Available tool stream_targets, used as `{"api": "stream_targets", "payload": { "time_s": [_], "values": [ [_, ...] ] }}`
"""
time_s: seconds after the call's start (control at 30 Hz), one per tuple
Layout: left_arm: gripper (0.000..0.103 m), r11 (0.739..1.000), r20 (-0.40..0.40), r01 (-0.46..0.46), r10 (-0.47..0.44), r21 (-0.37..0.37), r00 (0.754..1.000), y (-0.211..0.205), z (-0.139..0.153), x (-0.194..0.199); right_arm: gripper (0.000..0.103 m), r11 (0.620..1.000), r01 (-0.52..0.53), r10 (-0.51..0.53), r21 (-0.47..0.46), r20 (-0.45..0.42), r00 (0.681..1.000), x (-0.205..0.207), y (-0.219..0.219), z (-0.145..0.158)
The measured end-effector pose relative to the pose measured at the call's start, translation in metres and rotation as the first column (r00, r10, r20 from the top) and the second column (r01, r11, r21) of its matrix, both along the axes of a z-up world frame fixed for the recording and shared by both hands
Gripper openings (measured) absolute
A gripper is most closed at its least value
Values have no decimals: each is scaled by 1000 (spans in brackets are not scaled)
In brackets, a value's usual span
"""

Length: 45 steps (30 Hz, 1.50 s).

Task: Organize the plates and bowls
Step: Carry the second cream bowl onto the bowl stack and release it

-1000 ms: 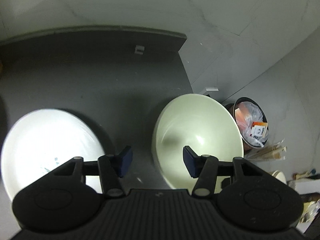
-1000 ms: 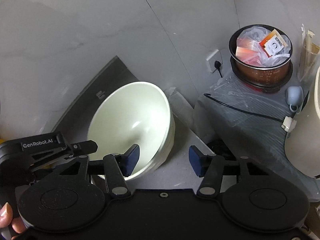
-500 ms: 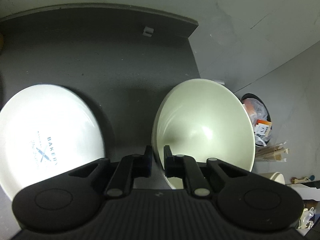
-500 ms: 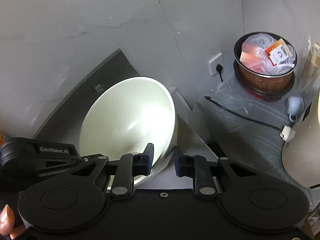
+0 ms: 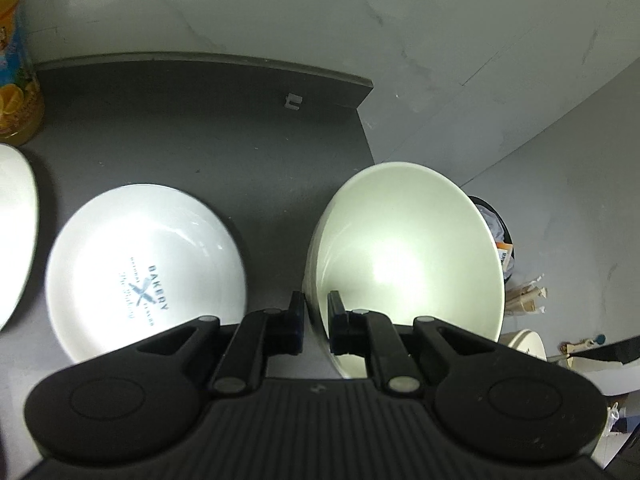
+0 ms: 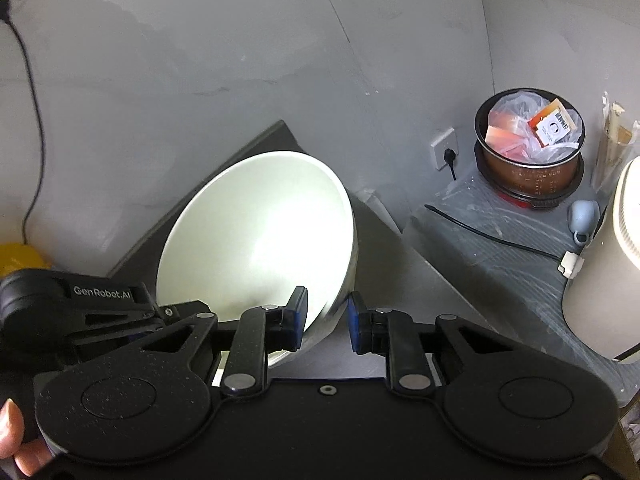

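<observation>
A large pale green bowl (image 5: 404, 256) hangs tilted above the dark table (image 5: 200, 128), held from both sides. My left gripper (image 5: 315, 322) is shut on its near left rim. My right gripper (image 6: 326, 322) is shut on the opposite rim of the same bowl (image 6: 260, 240); the left gripper's black body (image 6: 72, 308) shows beyond it. A white plate printed "BAKERY" (image 5: 144, 268) lies flat on the table left of the bowl. Another white dish (image 5: 14, 232) is cut off at the left edge.
A yellow printed container (image 5: 16, 80) stands at the table's back left. Right of the table, lower down, are a pot lined with a plastic bag (image 6: 530, 148), a wall socket (image 6: 444, 148), a black cable (image 6: 492, 236), a pale blue cup (image 6: 584, 216) and a cream appliance (image 6: 600, 280).
Both grippers went from open to shut on the bowl's rim, then lifted it off the table. The table and the plate now look farther away in the left wrist view.
</observation>
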<state>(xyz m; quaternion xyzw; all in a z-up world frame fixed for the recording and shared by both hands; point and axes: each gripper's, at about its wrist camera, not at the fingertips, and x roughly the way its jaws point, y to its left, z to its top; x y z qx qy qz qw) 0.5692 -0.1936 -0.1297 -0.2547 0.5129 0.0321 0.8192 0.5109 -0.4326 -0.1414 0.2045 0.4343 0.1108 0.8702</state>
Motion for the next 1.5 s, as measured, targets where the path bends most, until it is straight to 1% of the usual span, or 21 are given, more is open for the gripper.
{"api": "stream_targets", "payload": {
  "time_s": [0.2, 0.37, 0.43, 0.63, 0.83, 0.93, 1.2, 1.5],
  "values": [
    [10, 1000, 34, 11, -11, -17, 999, 10, 16, -22, 21, 999, 30, -30, 20, 25, 999, -24, 7, 18],
    [10, 999, 67, 3, -1, -36, 998, 22, 27, -45, 21, 992, 78, -79, 103, -2, 997, -45, 7, 24],
    [10, 999, 72, 0, 4, -47, 997, 27, 29, -54, 21, 989, 94, -94, 114, -2, 996, -55, 10, 26],
    [10, 998, 61, 12, -8, -62, 998, 41, 32, -80, 20, 980, 137, -136, 144, -15, 991, -83, 16, 29],
    [10, 997, 42, 22, -19, -77, 999, 51, 34, -103, 20, 963, 197, -192, 183, -48, 980, -109, 18, 31],
    [10, 995, 27, 21, -18, -97, 999, 58, 32, -112, 19, 953, 225, -216, 204, -66, 974, -122, 19, 31],
    [10, 992, -3, 23, -23, -122, 1000, 70, 25, -137, 18, 927, 284, -263, 246, -114, 958, -148, 23, 24],
    [11, 991, -38, 16, -21, -134, 999, 84, 15, -162, 15, 904, 317, -280, 288, -160, 946, -171, 28, 18]
  ]
}}
